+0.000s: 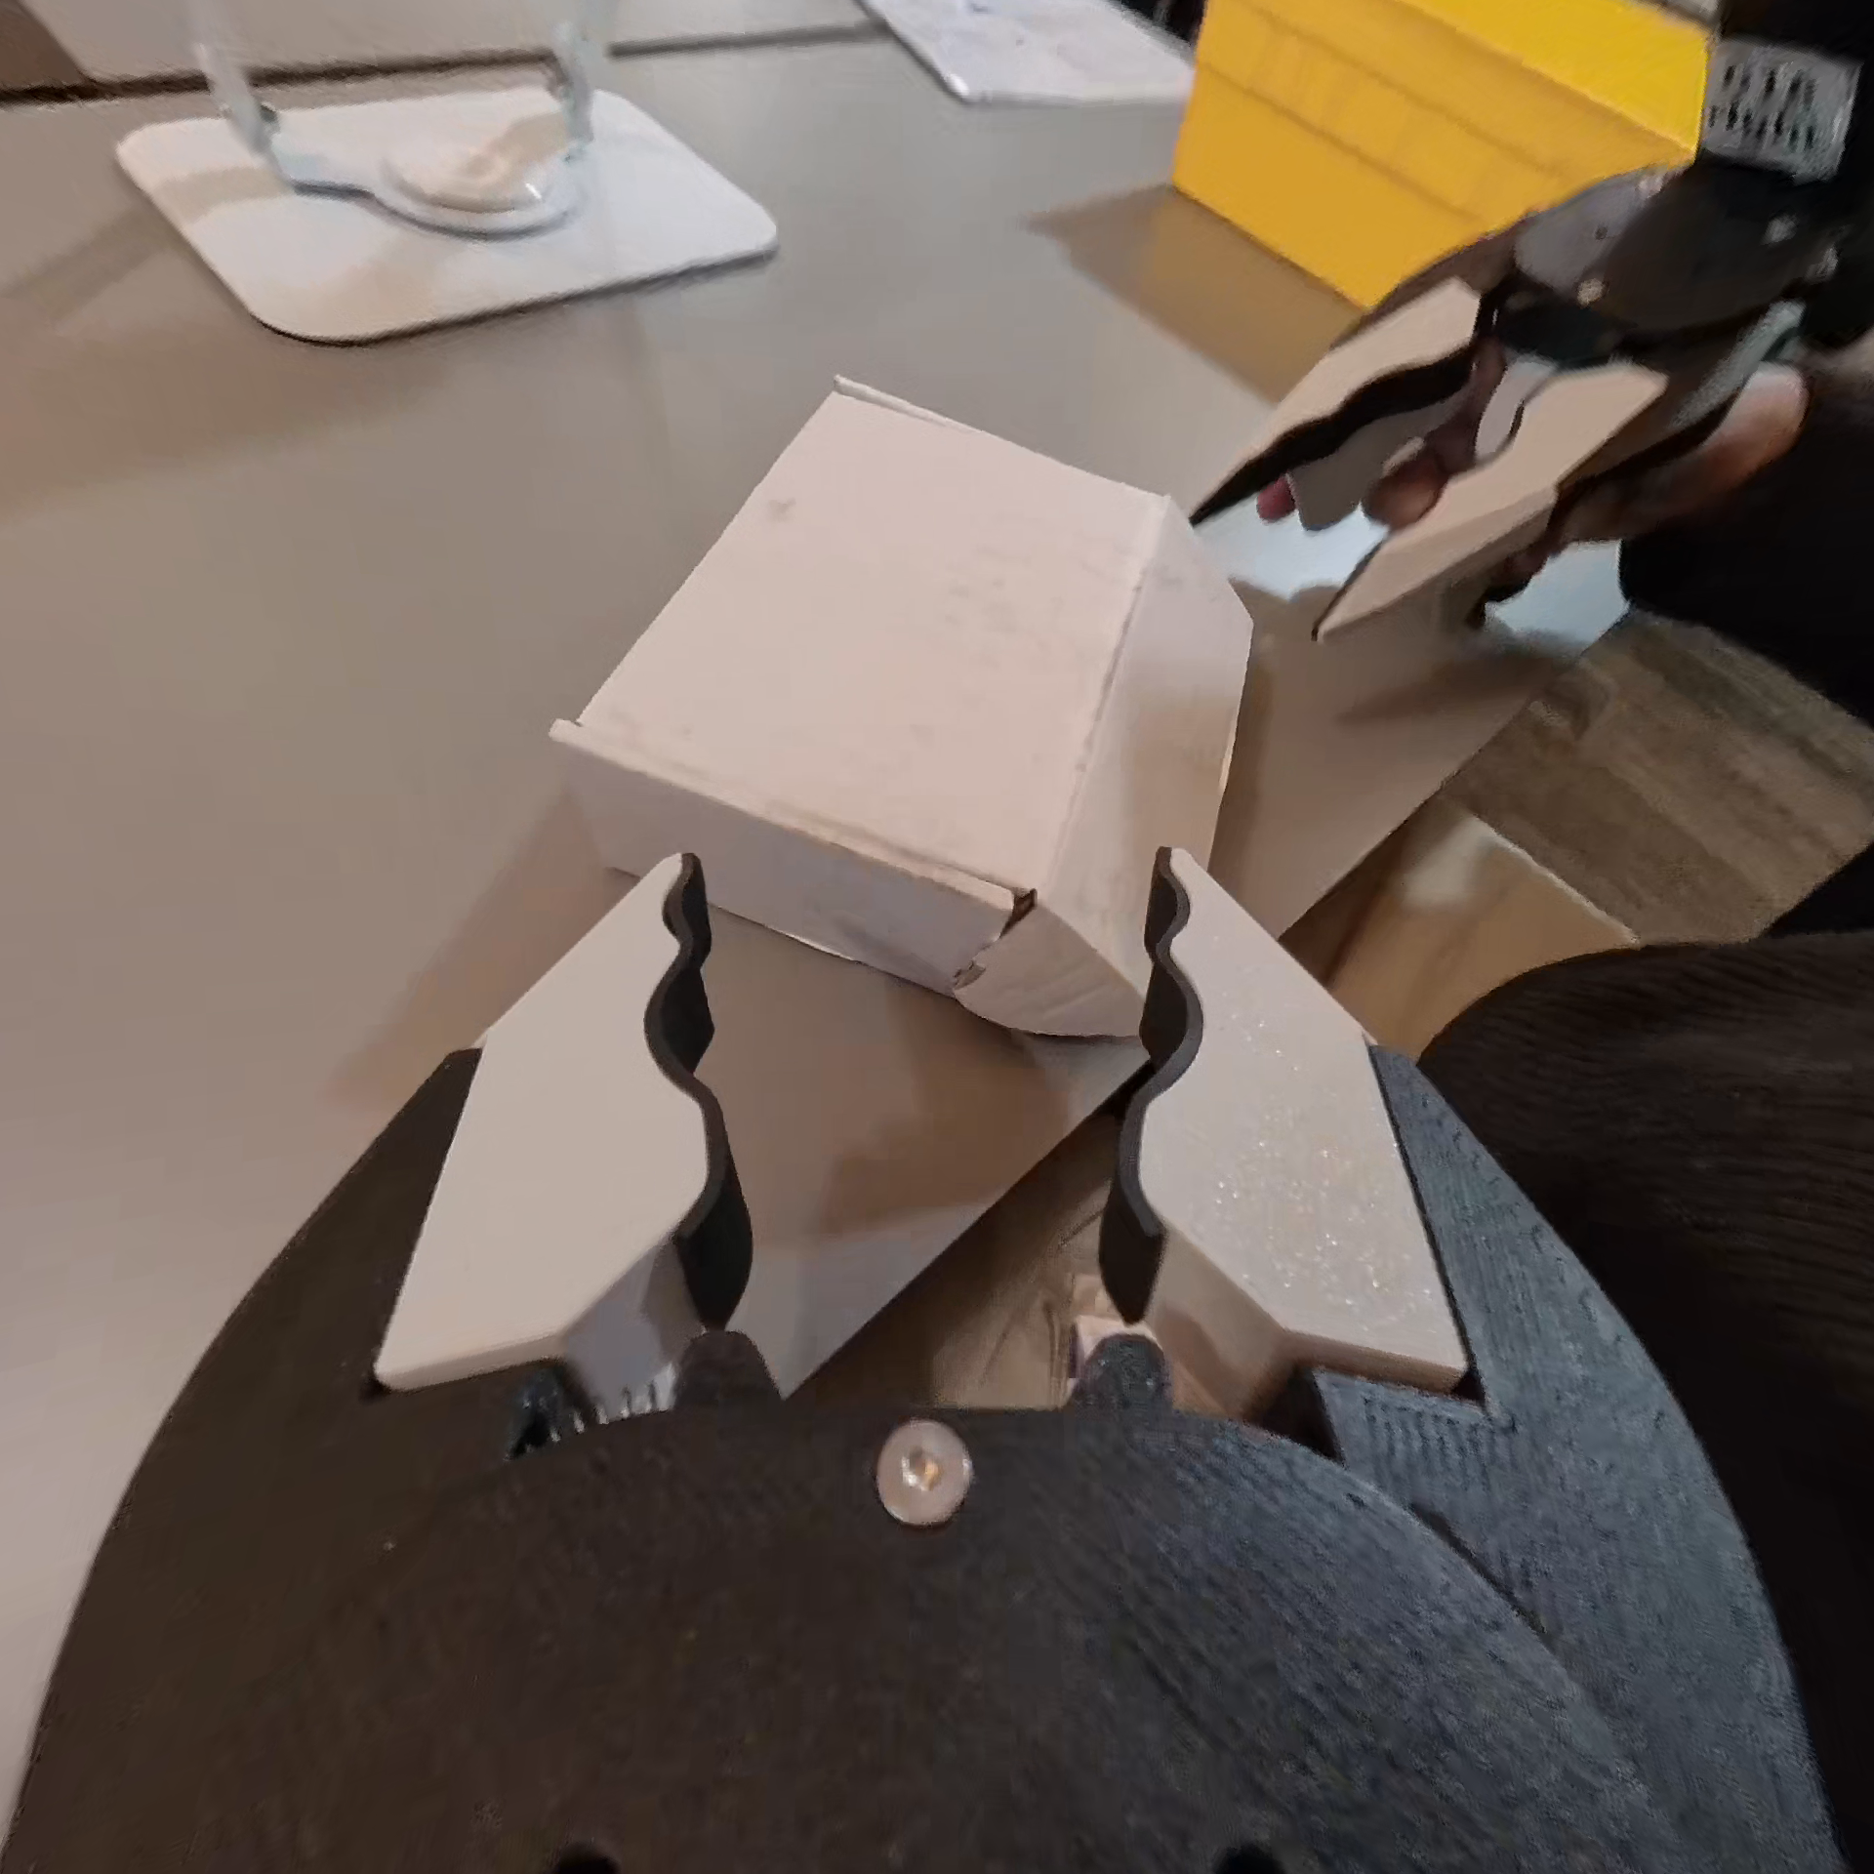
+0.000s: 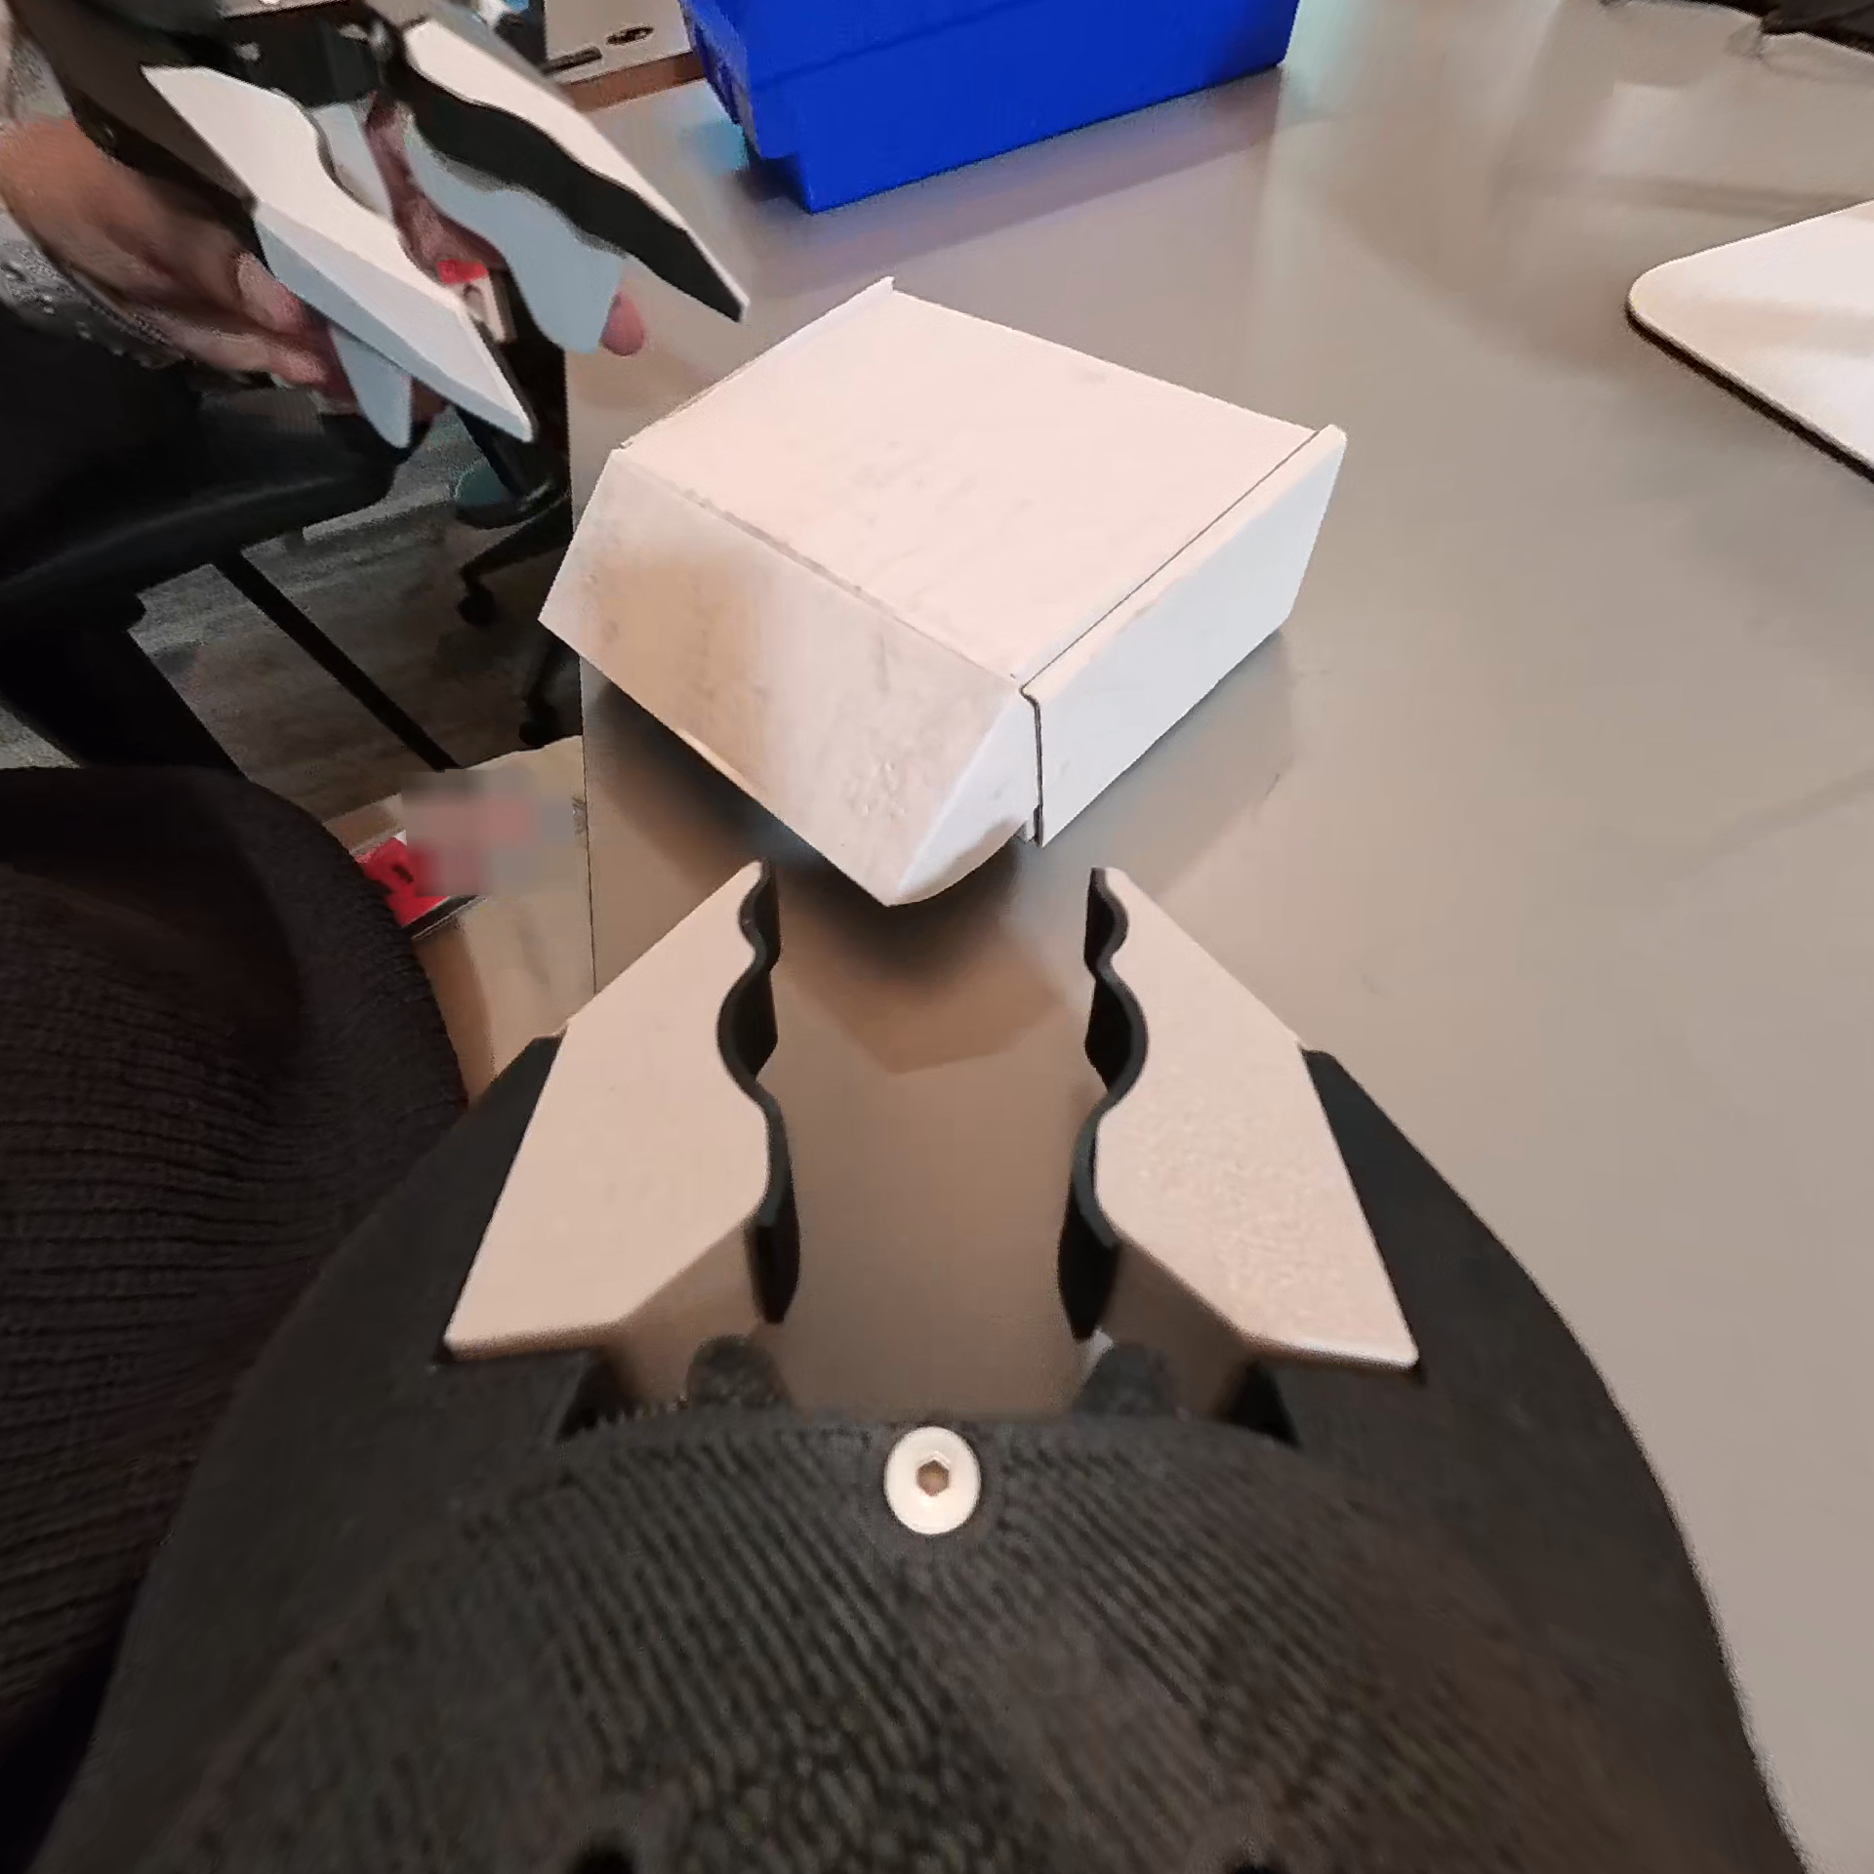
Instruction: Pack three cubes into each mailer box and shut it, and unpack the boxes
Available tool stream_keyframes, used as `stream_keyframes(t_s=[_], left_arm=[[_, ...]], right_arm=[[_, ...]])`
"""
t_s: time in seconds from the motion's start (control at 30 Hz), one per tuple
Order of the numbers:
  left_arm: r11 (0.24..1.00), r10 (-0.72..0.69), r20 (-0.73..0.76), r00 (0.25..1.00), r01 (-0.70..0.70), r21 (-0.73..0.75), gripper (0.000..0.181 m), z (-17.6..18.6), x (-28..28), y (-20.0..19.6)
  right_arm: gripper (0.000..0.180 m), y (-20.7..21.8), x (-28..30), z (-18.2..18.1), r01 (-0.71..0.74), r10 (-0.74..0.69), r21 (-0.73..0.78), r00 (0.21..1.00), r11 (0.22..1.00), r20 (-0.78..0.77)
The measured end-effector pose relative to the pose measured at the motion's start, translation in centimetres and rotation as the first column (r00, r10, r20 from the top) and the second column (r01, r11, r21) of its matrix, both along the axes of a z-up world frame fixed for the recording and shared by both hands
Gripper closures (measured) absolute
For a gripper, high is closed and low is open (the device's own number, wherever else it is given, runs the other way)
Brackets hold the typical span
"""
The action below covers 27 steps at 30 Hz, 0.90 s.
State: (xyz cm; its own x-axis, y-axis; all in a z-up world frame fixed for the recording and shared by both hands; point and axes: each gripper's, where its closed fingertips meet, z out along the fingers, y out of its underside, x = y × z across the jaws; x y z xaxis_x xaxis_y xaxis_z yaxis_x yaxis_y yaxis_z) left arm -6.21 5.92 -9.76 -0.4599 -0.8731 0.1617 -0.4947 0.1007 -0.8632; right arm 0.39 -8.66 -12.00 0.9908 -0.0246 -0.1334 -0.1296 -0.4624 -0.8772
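A closed white mailer box point(image 1: 892, 700) lies on the grey table near its edge; it also shows in the right wrist view point(image 2: 943, 568). My left gripper point(image 1: 928, 872) is open and empty, its fingertips just short of the box's near side. My right gripper point(image 2: 928, 892) is open and empty, just short of the box's near corner. The right gripper also shows in the left wrist view point(image 1: 1278, 568) at the upper right, beside the box. The left gripper also shows in the right wrist view point(image 2: 629, 365) at the upper left. No cubes are in view.
A yellow bin point(image 1: 1420, 132) stands at the back right and a white stand base point(image 1: 446, 213) at the back left. A blue bin point(image 2: 974, 91) stands behind the box. The table edge point(image 2: 583, 811) runs to the left, with a cardboard box point(image 1: 1470, 933) on the floor.
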Motion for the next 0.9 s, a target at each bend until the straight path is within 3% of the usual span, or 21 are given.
stream_keyframes(t_s=[0.07,0.13,0.23,0.4,0.47,0.9], left_arm=[[0.995,0.082,0.004,0.997,-0.081,-0.064,0.098,1.0,-0.2,0.6],[0.979,0.062,-0.029,0.998,-0.067,-0.194,0.093,2.4,-1.3,-0.8],[0.935,0.146,-0.078,0.986,-0.163,-0.315,0.107,3.4,-2.2,-1.2],[0.937,0.195,-0.327,0.925,-0.274,-0.215,0.107,-2.7,-3.0,-2.1],[0.943,0.138,-0.369,0.919,-0.236,-0.234,0.107,-3.6,-3.0,-3.6],[0.958,0.109,-0.319,0.941,-0.186,-0.221,0.104,-3.5,-2.4,-5.2]], right_arm=[[0.118,0.3,0.0,0.1,0.002,-0.002,0.008,1.000,1.000,0.001],[0.117,0.7,-0.1,0.3,-0.006,0.006,0.019,1.000,1.000,0.001],[0.115,1.5,-0.2,0.7,-0.018,0.019,0.042,0.999,0.999,-0.029],[0.110,3.0,0.1,1.0,-0.023,0.028,0.063,0.996,0.998,-0.090],[0.107,3.4,0.0,0.7,-0.032,0.037,0.047,0.994,0.998,-0.107],[0.111,4.0,-0.1,0.0,-0.033,0.033,0.000,0.999,0.999,-0.041]])
